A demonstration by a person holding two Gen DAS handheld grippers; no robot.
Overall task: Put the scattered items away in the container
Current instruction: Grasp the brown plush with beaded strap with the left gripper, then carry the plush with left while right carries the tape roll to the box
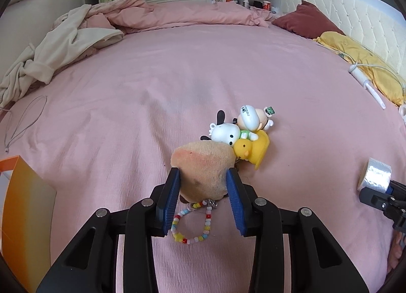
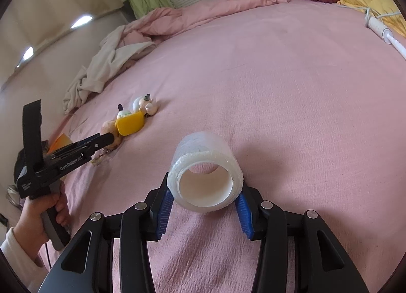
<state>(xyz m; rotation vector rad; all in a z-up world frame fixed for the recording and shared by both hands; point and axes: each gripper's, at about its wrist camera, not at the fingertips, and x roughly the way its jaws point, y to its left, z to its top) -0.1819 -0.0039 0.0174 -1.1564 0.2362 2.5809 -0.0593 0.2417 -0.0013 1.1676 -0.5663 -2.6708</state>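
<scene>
A tan plush toy [image 1: 203, 166] with a beaded strap [image 1: 192, 227] lies on the pink bed [image 1: 177, 77]. My left gripper [image 1: 203, 172] is shut on it, blue pads pressed into both sides. Touching the plush just beyond are a white dog figure [image 1: 225, 134], a yellow duck [image 1: 251, 149] and a small doll [image 1: 250, 116]. A roll of clear film [image 2: 205, 171] lies low on the sheet with its hollow core facing the camera. My right gripper [image 2: 205, 189] is shut on it, pads against its two sides. The orange container [image 1: 25, 191] stands at the left edge.
A cream garment [image 1: 58, 54] and a bunched pink duvet [image 1: 177, 14] lie at the far left and back. A yellow pillow [image 1: 360, 62], a white corded device [image 1: 368, 85] and a maroon pillow [image 1: 307, 21] line the right. A thin cord loop [image 1: 25, 120] lies left.
</scene>
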